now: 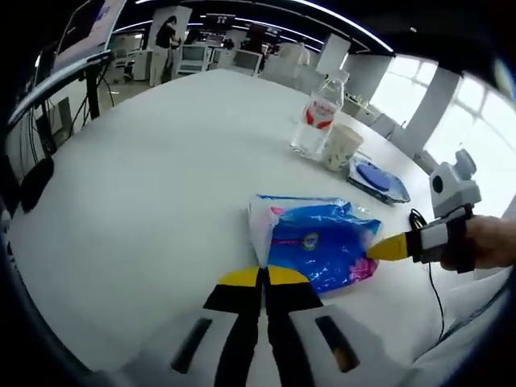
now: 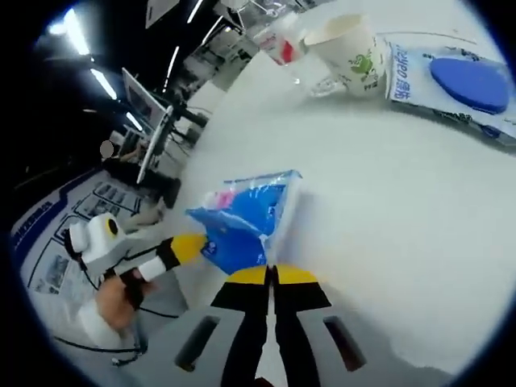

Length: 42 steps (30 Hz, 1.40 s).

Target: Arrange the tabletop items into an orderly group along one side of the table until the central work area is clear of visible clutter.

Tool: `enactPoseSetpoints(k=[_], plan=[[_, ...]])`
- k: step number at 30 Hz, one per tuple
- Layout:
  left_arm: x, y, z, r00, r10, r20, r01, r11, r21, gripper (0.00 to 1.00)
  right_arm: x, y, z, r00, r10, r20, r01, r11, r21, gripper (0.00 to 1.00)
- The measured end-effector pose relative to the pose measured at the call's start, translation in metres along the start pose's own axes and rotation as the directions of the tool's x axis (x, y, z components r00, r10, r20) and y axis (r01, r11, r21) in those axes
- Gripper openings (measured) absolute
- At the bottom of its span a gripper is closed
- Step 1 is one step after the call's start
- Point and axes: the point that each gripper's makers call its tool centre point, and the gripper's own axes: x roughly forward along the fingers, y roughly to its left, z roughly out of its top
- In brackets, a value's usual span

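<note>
A crinkled blue plastic packet (image 1: 318, 242) lay on the white counter (image 1: 145, 201), pinched between both closed tongs: left tongs (image 1: 262, 276) at its near edge, right tongs (image 2: 272, 274) opposite. Next, probably carrying it toward the clear water bottle (image 1: 316, 121) and paper cup (image 1: 342, 147) beyond.

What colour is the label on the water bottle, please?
The water bottle's label is red and white, showing best in the left gripper view.

I see the bag (image 1: 318, 242) on the surface (image 1: 153, 185) between my grippers; bottle (image 1: 320, 113), cup (image 1: 342, 147), packet (image 1: 379, 179) grouped beyond it.
</note>
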Motion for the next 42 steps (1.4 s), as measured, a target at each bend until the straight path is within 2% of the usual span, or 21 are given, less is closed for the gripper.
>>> enactPoseSetpoints(k=[6,11,16,18,22,28,30,32,33,37,39,40,42], plan=[[0.006,-0.032,0.011,0.998,-0.062,0.014,0.062,0.997,0.041,0.0,-0.032,-0.012,0.013,0.998,-0.021,0.066,0.025,0.998,-0.057,0.0],[0.01,-0.063,0.02,0.993,-0.12,0.019,0.117,0.987,0.108,0.0,-0.061,-0.027,0.021,0.989,-0.032,0.147,0.035,0.999,-0.019,0.0],[0.016,-0.093,0.032,0.985,-0.17,0.019,0.161,0.96,0.227,0.0,-0.087,-0.032,0.025,0.977,-0.028,0.213,0.037,0.999,-0.036,0.0],[0.02,-0.104,0.034,0.982,-0.187,0.008,0.179,0.948,0.262,0.0,-0.098,-0.037,0.027,0.969,-0.049,0.24,0.064,0.997,-0.054,0.0],[0.023,-0.128,0.04,0.972,-0.235,-0.012,0.229,0.93,0.287,0.0,-0.12,-0.05,0.03,0.957,-0.078,0.279,0.093,0.995,-0.042,0.0],[0.028,-0.168,0.047,0.948,-0.317,-0.033,0.311,0.894,0.323,0.0,-0.157,-0.071,0.034,0.932,-0.13,0.339,0.113,0.991,0.07,0.0],[0.031,-0.181,0.05,0.938,-0.344,-0.031,0.338,0.898,0.281,0.0,-0.17,-0.075,0.036,0.922,-0.134,0.363,0.111,0.99,0.083,0.0],[0.033,-0.197,0.049,0.921,-0.387,-0.05,0.387,0.889,0.245,0.0,-0.186,-0.083,0.039,0.907,-0.163,0.389,0.138,0.986,0.091,0.0],[0.035,-0.205,0.048,0.913,-0.402,-0.065,0.404,0.875,0.266,0.0,-0.192,-0.087,0.041,0.898,-0.174,0.403,0.149,0.984,0.094,0.0],[0.041,-0.232,0.045,0.898,-0.428,-0.105,0.437,0.833,0.34,0.0,-0.216,-0.095,0.043,0.883,-0.19,0.43,0.148,0.981,0.129,0.0],[0.042,-0.251,0.049,0.872,-0.477,-0.11,0.481,0.796,0.368,0.0,-0.228,-0.106,0.042,0.868,-0.224,0.444,0.178,0.974,0.143,0.0],[0.043,-0.259,0.052,0.864,-0.492,-0.108,0.494,0.784,0.377,0.0,-0.233,-0.11,0.041,0.862,-0.236,0.449,0.185,0.971,0.154,0.0],[0.045,-0.268,0.054,0.854,-0.506,-0.118,0.511,0.777,0.367,0.0,-0.245,-0.117,0.039,0.849,-0.244,0.469,0.168,0.966,0.199,0.0]])
